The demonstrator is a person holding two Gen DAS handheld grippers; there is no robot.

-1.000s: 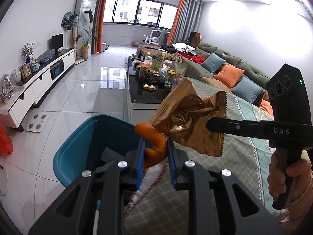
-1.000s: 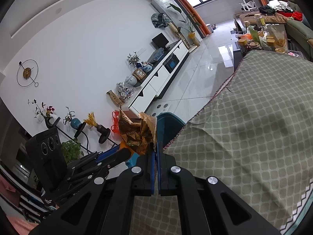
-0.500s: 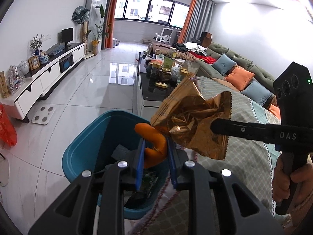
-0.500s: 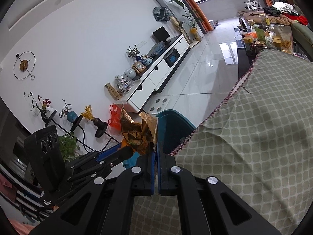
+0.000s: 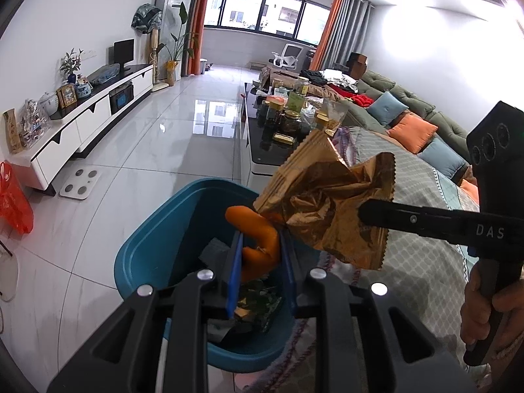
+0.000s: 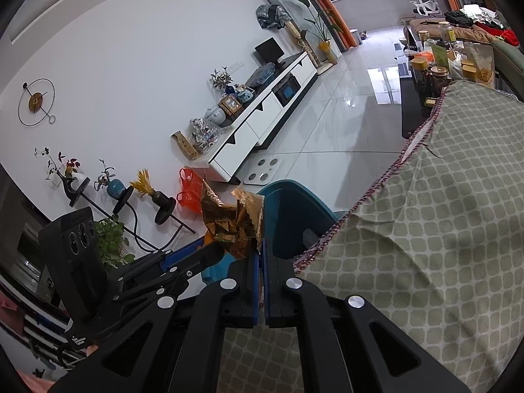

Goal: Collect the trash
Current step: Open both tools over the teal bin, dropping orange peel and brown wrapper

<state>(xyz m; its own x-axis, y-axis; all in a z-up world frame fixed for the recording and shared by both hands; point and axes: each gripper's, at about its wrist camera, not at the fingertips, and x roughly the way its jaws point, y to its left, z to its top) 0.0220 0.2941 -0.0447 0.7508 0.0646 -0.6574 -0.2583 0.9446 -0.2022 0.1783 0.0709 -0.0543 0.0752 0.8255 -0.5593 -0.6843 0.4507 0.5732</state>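
The left gripper (image 5: pixel 260 245) is closed on a curled orange peel (image 5: pixel 258 239). Its two blue pads squeeze the peel from both sides. The peel hangs right over the open top of the round teal plastic trash bin (image 5: pixel 147 245). Some trash already lies at the bottom of the bin, a grey scrap and a dark green wrapper.

The right gripper (image 6: pixel 260 252) is shut tight on a crinkled shiny gold snack wrapper (image 6: pixel 234 219). From the left camera, the gold wrapper (image 5: pixel 330 209) is held up in the air just beside the peel, above the right edge of the bin. A hand (image 5: pixel 491 314) holds the black handle of that gripper at the right side of the picture.

The bin stands on the white shiny tile floor (image 5: pixel 131 163), right next to a green cloth with a pale tile pattern and a red fringe (image 6: pixel 425 213). The cloth covers something wide and low beside the bin.

Farther off there is a black glass coffee table with jars on it (image 5: pixel 281 121). A white bathroom scale (image 5: pixel 79 184) lies on the floor near a long white TV cabinet (image 5: pixel 82 121). A red plastic bag (image 5: pixel 13 203) sits at the end of the cabinet. A green sofa with orange and blue cushions (image 5: pixel 409 121) runs along the right wall. At the far end are big windows with orange curtains (image 5: pixel 330 23).
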